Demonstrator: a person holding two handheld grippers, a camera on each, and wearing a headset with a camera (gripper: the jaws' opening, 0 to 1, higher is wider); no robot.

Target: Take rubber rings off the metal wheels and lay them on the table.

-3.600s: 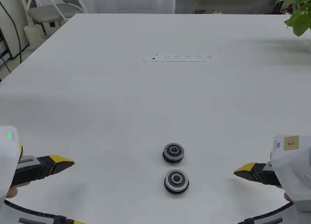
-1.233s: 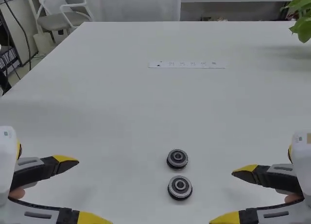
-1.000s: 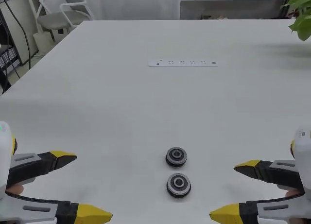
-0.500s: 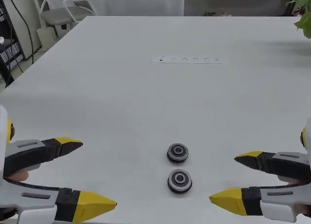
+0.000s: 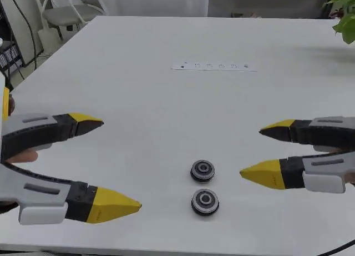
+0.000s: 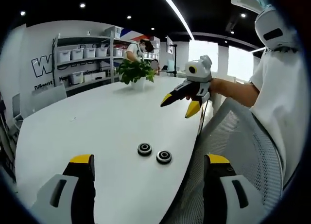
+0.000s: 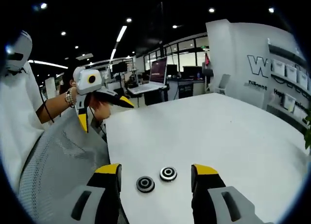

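Wheels, two, close together on table, left gripper and right gripper flanking, fingers spread wide, empty.

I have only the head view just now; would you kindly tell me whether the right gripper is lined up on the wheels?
Observer: Yes. The right gripper view shows both wheels framed between the open fingers of the right gripper, ahead of them.
Operator: Thank you. And the left gripper?
Observer: In its own view, the left gripper frames both wheels between its open fingers too.
Operator: Is anything on my side of the table?
Observer: A mesh chair back stands at the table edge.
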